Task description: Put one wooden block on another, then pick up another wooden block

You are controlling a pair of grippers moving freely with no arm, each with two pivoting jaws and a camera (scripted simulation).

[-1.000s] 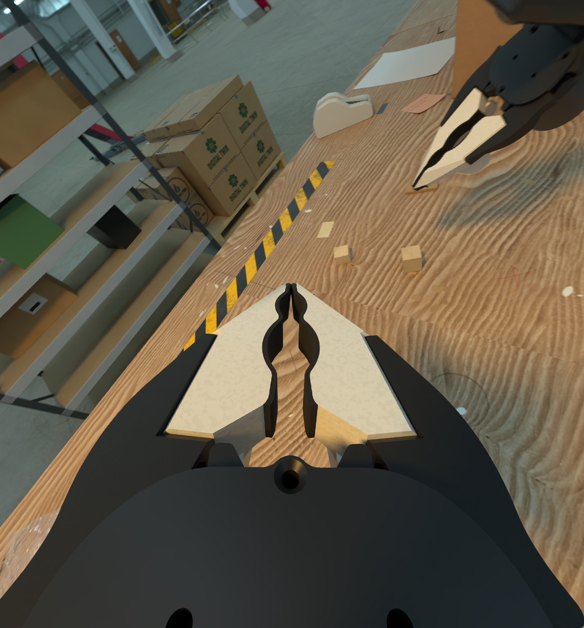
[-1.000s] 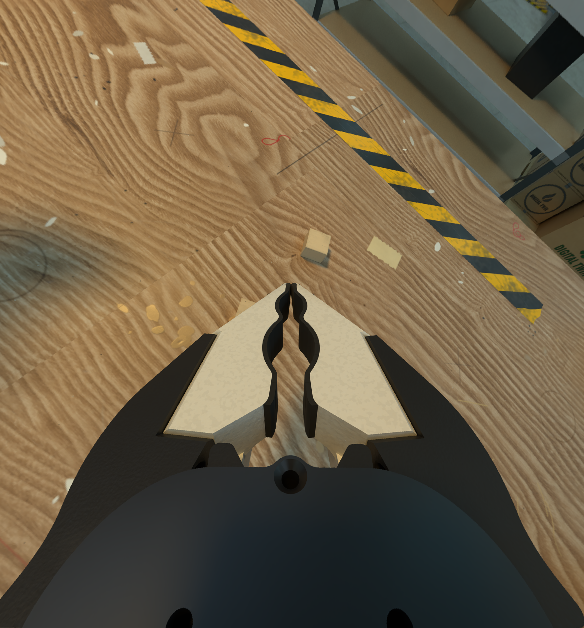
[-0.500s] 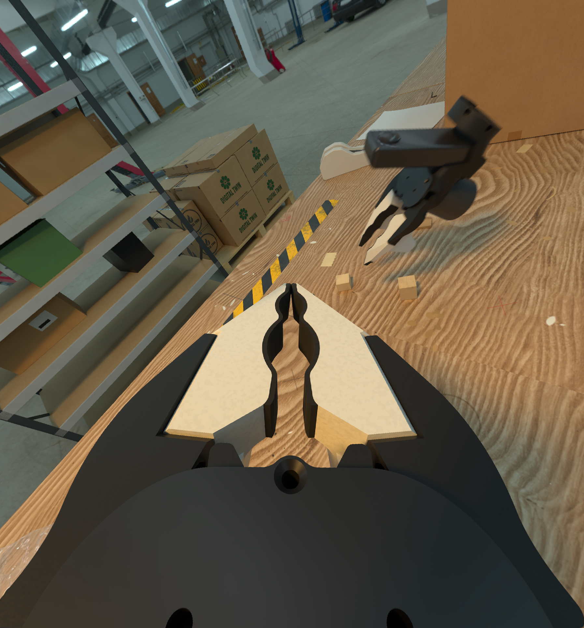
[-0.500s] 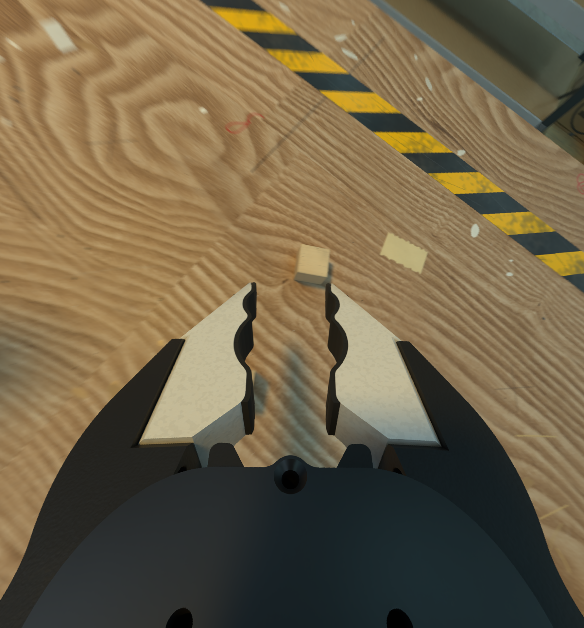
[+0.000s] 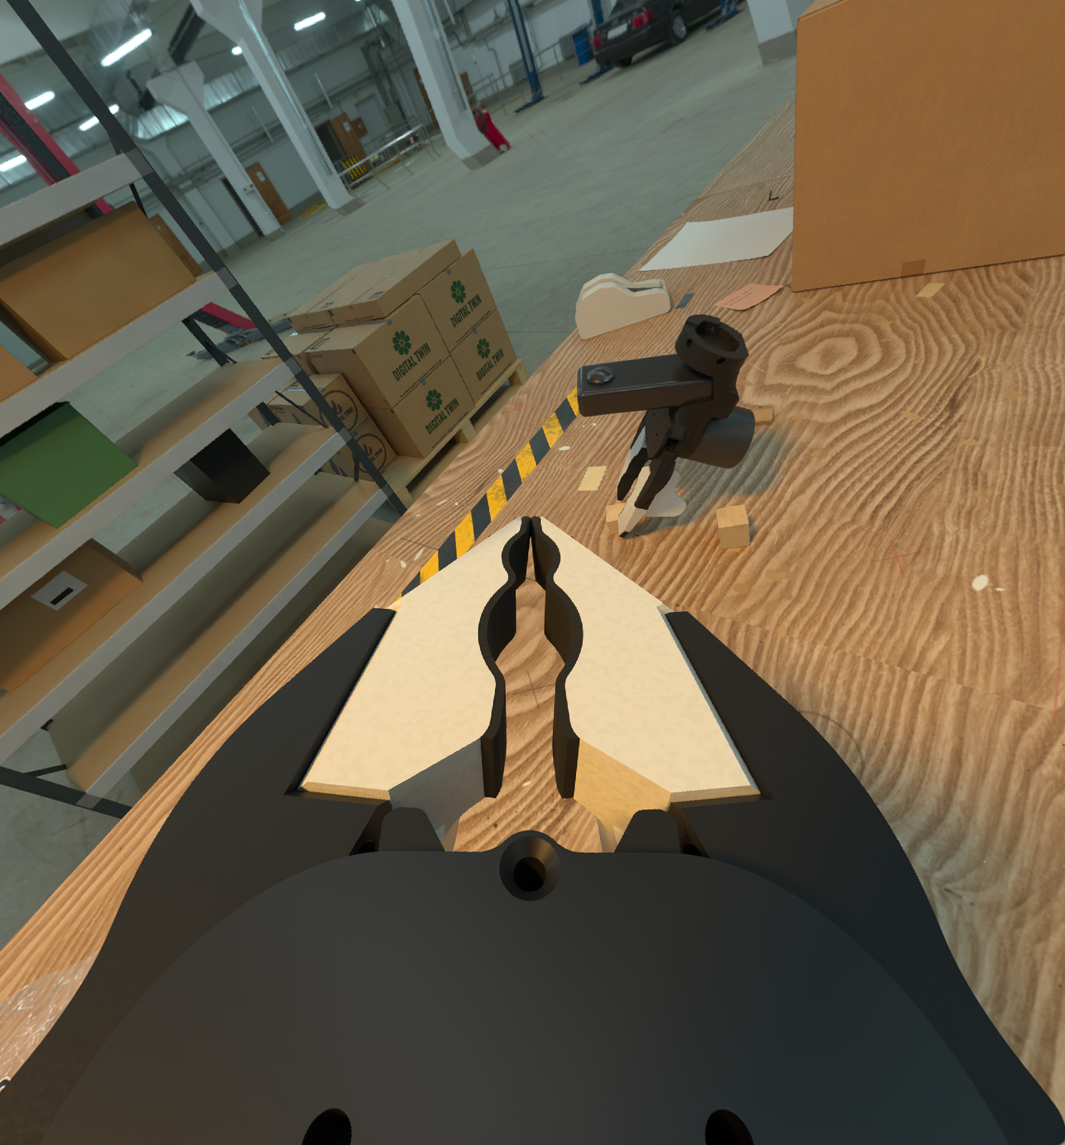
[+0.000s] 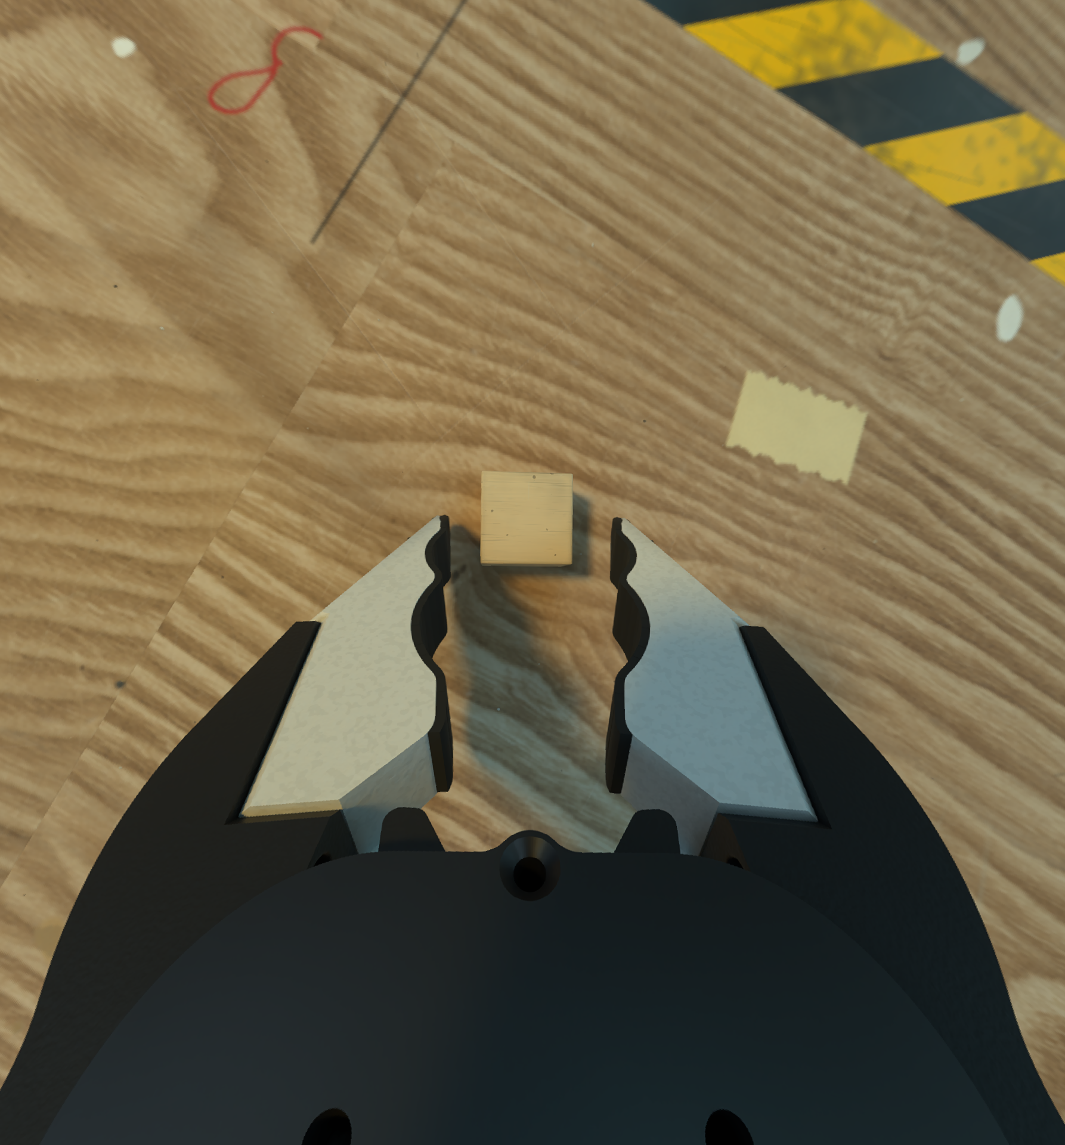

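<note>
A small wooden block [image 6: 525,518] lies on the wooden table [image 6: 146,434], between the fingertips of my right gripper [image 6: 530,523], which is open and points down at it without touching it. In the left wrist view this block [image 5: 612,515] is partly hidden by the right gripper [image 5: 638,515]. A second wooden block [image 5: 732,526] sits just to its right, apart. A third block [image 5: 763,415] peeks out behind the right gripper. My left gripper [image 5: 530,525] is shut and empty, hovering over the table short of the blocks.
A yellow-and-black striped tape [image 5: 505,483] runs along the table's left edge [image 6: 951,142]. A scrap of beige tape [image 6: 795,427] lies right of the block. A big cardboard box [image 5: 951,142], a white sheet [image 5: 722,238] and a white holder [image 5: 620,303] stand farther back. Shelves [image 5: 115,434] stand beside the table.
My right gripper has opened and come down close over the small block, now between its tips. My left gripper stays shut and has drawn back, so the blocks look farther off.
</note>
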